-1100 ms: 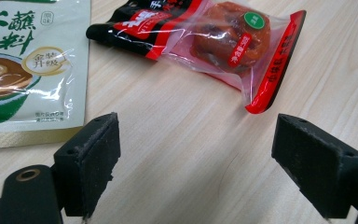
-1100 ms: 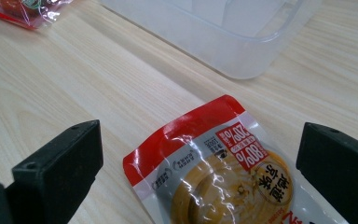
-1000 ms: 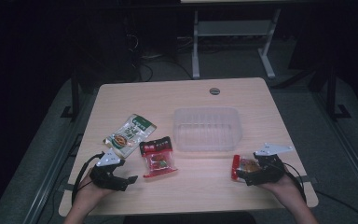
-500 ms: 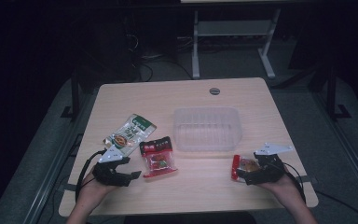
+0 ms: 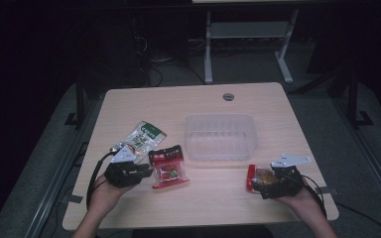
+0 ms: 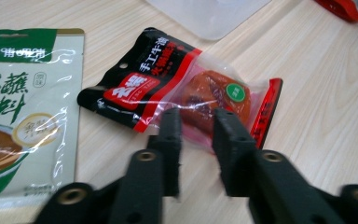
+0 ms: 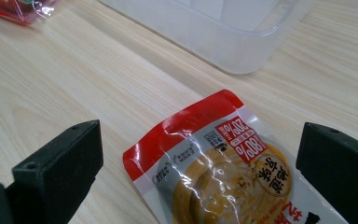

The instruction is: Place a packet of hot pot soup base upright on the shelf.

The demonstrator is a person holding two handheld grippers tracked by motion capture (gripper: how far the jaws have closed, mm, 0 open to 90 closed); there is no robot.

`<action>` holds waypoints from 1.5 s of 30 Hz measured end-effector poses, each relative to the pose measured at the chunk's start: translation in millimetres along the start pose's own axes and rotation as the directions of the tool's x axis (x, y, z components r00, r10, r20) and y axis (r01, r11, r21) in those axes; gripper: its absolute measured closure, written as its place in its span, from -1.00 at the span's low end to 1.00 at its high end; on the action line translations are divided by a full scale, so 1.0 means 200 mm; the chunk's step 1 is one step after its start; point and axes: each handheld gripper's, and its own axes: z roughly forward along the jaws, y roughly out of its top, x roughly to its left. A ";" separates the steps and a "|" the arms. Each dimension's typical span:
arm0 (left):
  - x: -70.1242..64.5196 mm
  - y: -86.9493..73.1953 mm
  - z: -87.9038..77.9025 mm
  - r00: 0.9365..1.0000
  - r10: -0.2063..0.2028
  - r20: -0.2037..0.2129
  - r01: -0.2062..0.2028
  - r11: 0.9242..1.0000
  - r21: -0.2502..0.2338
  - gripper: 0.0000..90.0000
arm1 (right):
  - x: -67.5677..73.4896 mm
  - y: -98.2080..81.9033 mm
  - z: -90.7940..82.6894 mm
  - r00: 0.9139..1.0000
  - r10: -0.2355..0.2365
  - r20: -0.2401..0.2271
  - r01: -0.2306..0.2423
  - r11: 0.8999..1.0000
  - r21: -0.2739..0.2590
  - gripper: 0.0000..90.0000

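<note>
The left hand-held gripper (image 6: 196,122), jaws just narrowed, nips the black-and-red snack packet (image 6: 177,88), lying lengthwise toward the right gripper.

A fixed high view looks forward and down over the whole wooden table (image 5: 213,106) from the person's side. The left gripper view sits close above the black-and-red snack packet (image 6: 177,88); the right gripper view sits close above the red-and-grey pouch (image 7: 223,163). All three share the clear plastic tub (image 5: 219,136)
</note>
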 end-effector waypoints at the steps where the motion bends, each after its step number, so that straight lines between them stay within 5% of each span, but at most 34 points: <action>1: 0.00 0.01 0.00 1.000 0.007 0.001 -0.007 1.000 0.006 0.77 | 0.00 0.00 0.00 1.000 0.002 -0.001 -0.002 1.000 -0.004 -0.99; 5: 0.00 0.04 0.03 1.000 -0.009 0.014 0.009 1.000 -0.002 0.99 | -0.01 0.00 0.01 1.000 0.001 0.006 -0.001 1.000 -0.001 -0.85; 27: -0.01 0.21 0.28 0.999 0.010 0.033 -0.011 1.000 0.015 0.99 | 0.01 0.00 0.03 1.000 -0.003 -0.007 0.003 1.000 0.022 -0.85; 36: 0.00 0.18 0.39 1.000 0.026 -0.016 -0.024 0.995 0.097 0.99 | 0.01 0.00 0.03 1.000 -0.018 -0.008 0.018 0.999 0.028 -0.85; 45: -0.01 0.17 0.39 0.999 0.041 0.026 -0.044 0.994 0.103 0.99 | 0.01 0.00 0.04 1.000 -0.018 -0.010 0.019 0.999 0.038 -0.85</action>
